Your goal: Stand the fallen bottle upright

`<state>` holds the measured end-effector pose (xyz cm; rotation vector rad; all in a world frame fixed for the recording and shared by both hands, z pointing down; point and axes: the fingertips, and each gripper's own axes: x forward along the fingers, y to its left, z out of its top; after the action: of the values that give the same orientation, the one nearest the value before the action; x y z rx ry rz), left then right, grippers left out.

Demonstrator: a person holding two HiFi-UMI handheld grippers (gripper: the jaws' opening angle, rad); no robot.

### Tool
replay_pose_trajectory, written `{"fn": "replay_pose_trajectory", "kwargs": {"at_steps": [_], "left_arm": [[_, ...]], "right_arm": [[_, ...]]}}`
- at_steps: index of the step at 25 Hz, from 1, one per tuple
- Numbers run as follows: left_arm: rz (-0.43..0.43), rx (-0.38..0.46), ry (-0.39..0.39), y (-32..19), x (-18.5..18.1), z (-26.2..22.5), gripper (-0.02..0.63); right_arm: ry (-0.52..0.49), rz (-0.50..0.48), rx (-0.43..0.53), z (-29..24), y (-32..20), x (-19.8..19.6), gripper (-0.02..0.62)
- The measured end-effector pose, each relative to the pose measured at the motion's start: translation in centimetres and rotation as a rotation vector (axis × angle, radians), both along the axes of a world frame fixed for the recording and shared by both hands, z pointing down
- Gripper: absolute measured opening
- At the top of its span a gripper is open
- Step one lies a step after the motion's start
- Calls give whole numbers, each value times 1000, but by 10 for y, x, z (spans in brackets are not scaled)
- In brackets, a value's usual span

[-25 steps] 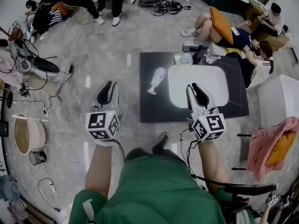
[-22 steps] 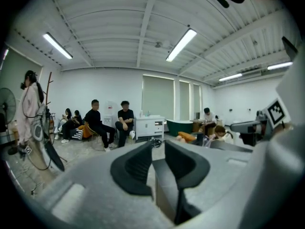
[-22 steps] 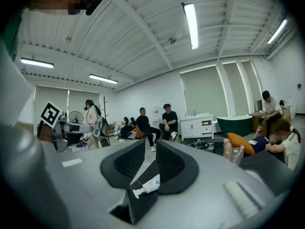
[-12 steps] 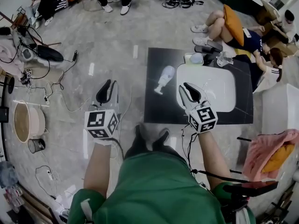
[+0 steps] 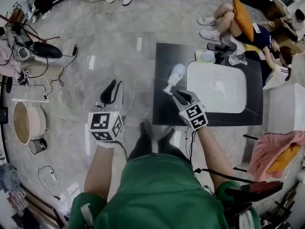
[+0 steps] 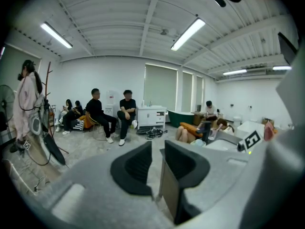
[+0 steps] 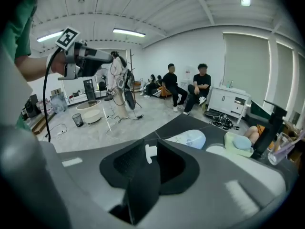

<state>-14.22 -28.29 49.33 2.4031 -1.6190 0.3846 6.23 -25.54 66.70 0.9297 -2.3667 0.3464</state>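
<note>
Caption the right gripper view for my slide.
Right hand-held gripper, jaws apart, aimed at the white cap of the fallen bottle on a dark surface.

Pale grey marbled floor (image 5: pixel 109 46) all round a dark low table (image 5: pixel 164 61). Left of the table, round beige basin (image 5: pixel 28 123) and loose cables (image 5: pixel 71 104). Beyond the table, white cabinet (image 7: pixel 229 101) by a white wall (image 7: pixel 181 51), blinds (image 7: pixel 248 61) drawn. Above the table, ribbed white ceiling (image 6: pixel 119 18), strip lights (image 6: pixel 189 32) lit.

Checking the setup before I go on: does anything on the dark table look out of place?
Yes. The bottle lies on its side on the dark table, beside the white tray, its cap end pointing toward the right hand-held gripper. No spill shows around it.
</note>
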Motion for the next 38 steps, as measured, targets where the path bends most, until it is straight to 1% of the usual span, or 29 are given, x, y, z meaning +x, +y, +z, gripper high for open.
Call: {"fn": "replay_pose_trajectory", "kwargs": {"at_steps": [3,7,9,13,18,21,28,34,38], "left_arm": [[13,-16,-3,-8,-2,10,83],[11,-53,-8,-8,-10,23,83],[9,-63,-12,-8,-13,26,83],[4,-66,-19,-12,-19,29,83],[2,-56,-14,-16,-19,24,83],[5,-56,8,-14,-16,21,83],[7,-47,26,-6,-15,13,83],[5,-43,44,0,-15,9,81],[3,-33,44,1,-13,5,81]], "right_arm": [[36,-21,-18,21,-11,-8,87],[70,-49,-94,48,-10,-19,87],[89,-59,-115,58,-9,-22,87],[116,-54,-136,73,-11,-26,87],[153,-43,-140,80,-11,-22,84],[161,-46,-128,81,-14,-23,51],[136,-44,-136,73,-13,-26,47],[43,-50,-146,49,-13,-37,40],[-12,-36,-158,35,-14,-39,40]]}}
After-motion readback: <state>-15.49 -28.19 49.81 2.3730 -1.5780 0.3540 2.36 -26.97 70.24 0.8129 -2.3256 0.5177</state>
